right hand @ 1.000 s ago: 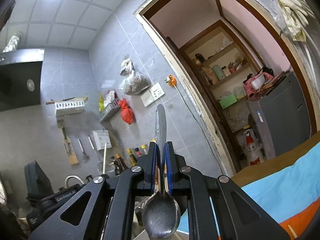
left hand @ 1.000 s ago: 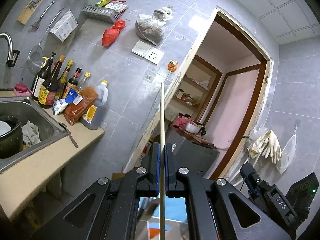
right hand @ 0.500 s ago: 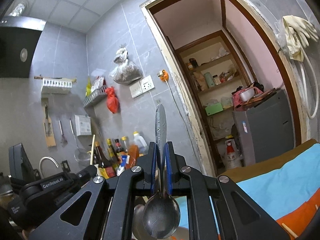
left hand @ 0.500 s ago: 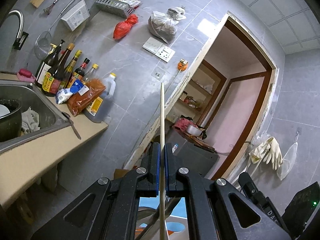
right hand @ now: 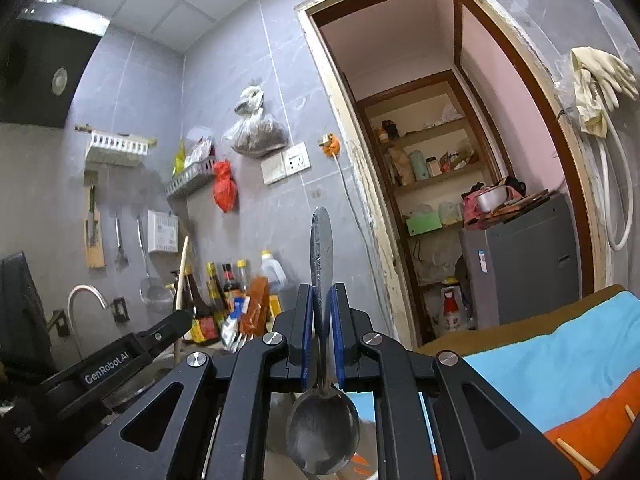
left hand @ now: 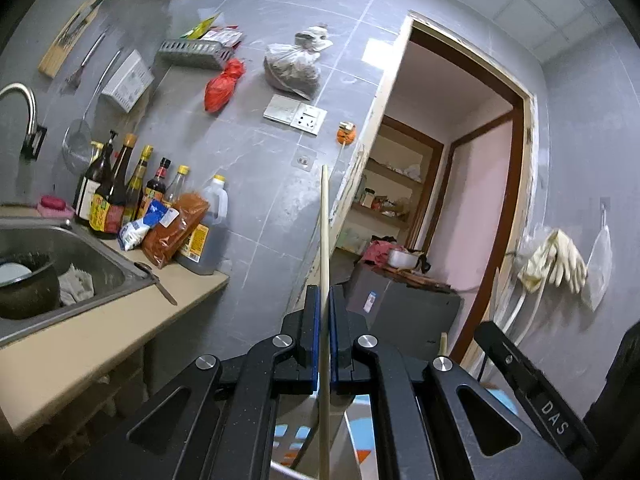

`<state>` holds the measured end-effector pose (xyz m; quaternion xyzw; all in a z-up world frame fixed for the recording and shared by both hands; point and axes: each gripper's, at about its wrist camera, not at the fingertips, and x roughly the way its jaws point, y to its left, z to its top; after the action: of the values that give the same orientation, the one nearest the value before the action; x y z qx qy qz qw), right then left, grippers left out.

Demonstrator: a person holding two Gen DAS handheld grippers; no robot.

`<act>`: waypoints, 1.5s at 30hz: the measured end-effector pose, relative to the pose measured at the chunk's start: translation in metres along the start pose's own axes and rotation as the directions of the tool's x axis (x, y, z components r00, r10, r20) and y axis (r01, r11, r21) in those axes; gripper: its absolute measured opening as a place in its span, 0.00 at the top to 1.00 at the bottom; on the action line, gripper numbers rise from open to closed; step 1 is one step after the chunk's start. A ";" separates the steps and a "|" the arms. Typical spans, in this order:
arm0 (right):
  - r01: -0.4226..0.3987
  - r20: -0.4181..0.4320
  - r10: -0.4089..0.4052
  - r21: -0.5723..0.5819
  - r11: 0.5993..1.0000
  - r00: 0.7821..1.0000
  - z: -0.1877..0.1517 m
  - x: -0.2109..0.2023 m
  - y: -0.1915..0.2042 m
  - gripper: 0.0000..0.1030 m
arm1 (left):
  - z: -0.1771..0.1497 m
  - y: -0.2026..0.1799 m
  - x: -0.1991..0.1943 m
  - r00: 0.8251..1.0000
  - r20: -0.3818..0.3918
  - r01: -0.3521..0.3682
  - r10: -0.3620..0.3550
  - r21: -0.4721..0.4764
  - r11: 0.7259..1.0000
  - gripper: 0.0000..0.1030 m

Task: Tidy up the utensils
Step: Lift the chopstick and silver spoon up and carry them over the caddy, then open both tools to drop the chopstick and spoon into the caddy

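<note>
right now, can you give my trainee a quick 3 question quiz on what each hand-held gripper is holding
1. True or false: the left hand-held gripper is shut on a chopstick.
2. What does the right hand-held gripper hold? A) fork B) spoon C) knife
3. Fill in: the spoon's bowl hangs toward the camera, and its ____ points up past the fingers.

Key: 1 true; 2 B; 3 handle
</note>
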<state>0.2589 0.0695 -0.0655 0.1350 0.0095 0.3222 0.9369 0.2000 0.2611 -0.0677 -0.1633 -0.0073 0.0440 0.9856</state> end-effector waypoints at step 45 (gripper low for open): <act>0.098 -0.186 -0.098 -0.013 0.995 0.978 0.117 -0.101 -0.036 0.11 | 0.047 -0.094 -0.047 0.934 -0.321 -0.123 0.156 0.119 0.985 0.09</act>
<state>0.2125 -0.0477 0.0310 0.1021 0.1032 0.2869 0.9469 0.1601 0.1829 0.0069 -0.1206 0.1710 0.0864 0.9740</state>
